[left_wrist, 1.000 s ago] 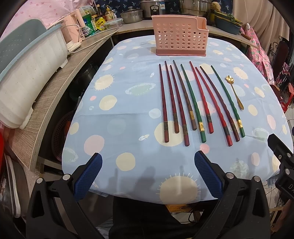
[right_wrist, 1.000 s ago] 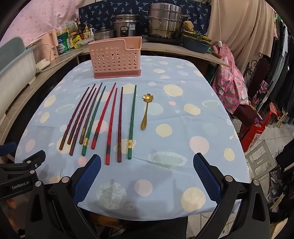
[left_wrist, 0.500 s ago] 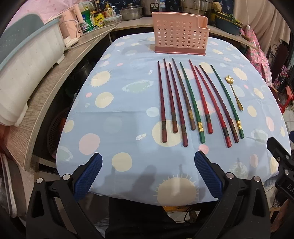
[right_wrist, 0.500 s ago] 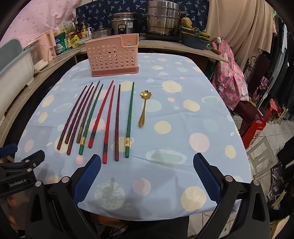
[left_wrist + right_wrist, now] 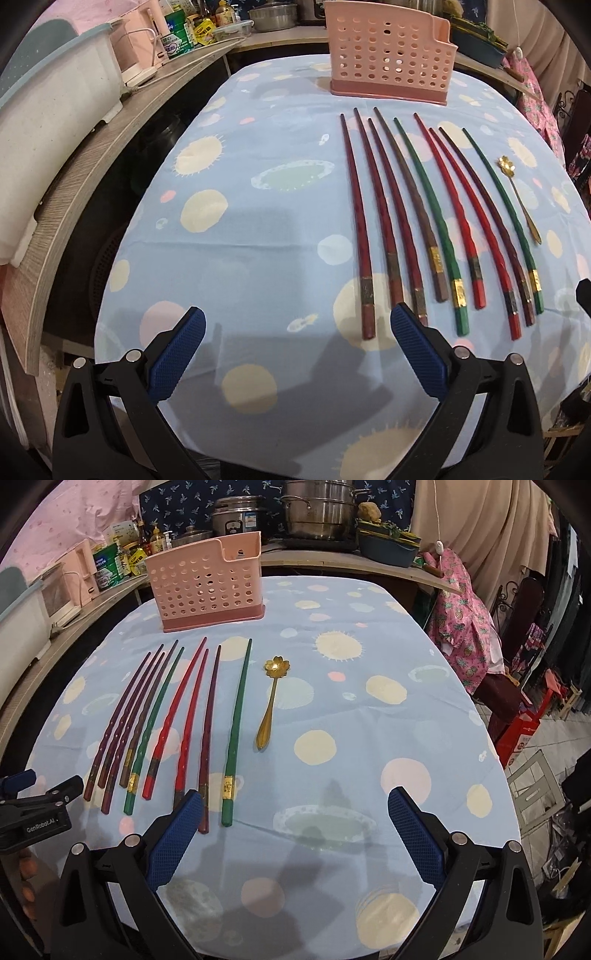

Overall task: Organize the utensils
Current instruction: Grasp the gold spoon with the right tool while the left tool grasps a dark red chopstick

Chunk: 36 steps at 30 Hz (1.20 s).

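You have a blue tablecloth with pale spots under everything. Far behind it, steel pots and a rice cooker stand on the counter. Bottles and tins crowd the far left, beside a white bin. A pink floral cloth hangs right.

A matt cotton-looking cloth, pale blue with printed dots, covers the tabletop and shows faint fold creases, while the perforated holder in the upper left of the right wrist view is smooth pink plastic with a dull sheen. The chopsticks look lacquered, glossy in red, green and dark brown with gilt bands near the thick ends, and the flower-bowled spoon is shiny gold-coloured metal. Both pairs of tongs carry blue pads with a fine knurled texture on matt black plastic arms with small bright metal rivets; the pots at the top are brushed steel.
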Each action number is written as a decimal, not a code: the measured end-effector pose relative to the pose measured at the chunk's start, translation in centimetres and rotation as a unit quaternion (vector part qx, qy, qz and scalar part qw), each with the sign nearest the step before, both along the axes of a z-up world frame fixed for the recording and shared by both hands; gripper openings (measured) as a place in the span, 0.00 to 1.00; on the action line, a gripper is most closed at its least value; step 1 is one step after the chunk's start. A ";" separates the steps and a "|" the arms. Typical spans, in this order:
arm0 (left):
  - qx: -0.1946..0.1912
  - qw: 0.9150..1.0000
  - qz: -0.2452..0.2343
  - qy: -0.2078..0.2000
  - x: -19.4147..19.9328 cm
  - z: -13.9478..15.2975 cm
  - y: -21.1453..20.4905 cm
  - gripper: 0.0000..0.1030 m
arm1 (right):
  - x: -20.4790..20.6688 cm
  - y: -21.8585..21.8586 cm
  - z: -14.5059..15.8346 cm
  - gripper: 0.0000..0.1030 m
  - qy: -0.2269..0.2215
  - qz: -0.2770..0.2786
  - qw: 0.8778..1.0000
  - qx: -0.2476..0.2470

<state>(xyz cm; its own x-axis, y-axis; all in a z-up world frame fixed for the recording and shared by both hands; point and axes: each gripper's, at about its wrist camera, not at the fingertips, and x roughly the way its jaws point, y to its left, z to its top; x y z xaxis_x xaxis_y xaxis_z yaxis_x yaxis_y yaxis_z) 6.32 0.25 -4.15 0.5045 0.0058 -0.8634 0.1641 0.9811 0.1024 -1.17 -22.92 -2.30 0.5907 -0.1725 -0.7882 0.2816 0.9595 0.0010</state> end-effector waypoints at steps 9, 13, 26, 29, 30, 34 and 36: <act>-0.024 0.999 0.010 0.032 1.6 -1.7 0.5 0.87 | 4.5 -1.0 -0.9 0.67 0.003 0.001 1.000 0.016; -0.036 0.999 0.006 0.035 1.7 -1.9 0.5 0.81 | 6.0 -1.1 -1.7 0.53 0.011 0.005 1.000 0.027; -0.055 0.998 -0.021 0.034 1.0 -1.1 -0.6 0.29 | 6.5 -0.7 -3.6 0.15 0.019 0.020 0.999 0.025; -0.065 0.997 -0.024 0.038 1.1 -1.0 -0.5 0.10 | 6.3 -0.8 -3.5 0.10 0.018 0.022 0.999 0.033; -0.071 0.996 -0.025 0.041 1.1 -1.0 -0.4 0.09 | 6.3 -0.8 -3.5 0.10 0.018 0.023 0.999 0.035; -0.082 0.995 -0.023 0.045 1.1 -0.7 -0.2 0.08 | 5.8 -1.2 -2.9 0.10 0.009 0.021 0.999 0.040; -0.084 0.995 -0.020 0.039 1.0 -0.1 0.0 0.07 | 5.4 -1.5 -2.3 0.10 0.001 0.018 0.999 0.042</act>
<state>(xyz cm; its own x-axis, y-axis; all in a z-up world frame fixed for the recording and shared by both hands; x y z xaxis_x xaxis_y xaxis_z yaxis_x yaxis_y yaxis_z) 7.30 0.25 -4.28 0.4327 -0.1612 -0.8870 0.2053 0.9757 -0.0772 4.25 -24.42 -4.59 0.5937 -0.0839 -0.8003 0.2471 0.9655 0.0820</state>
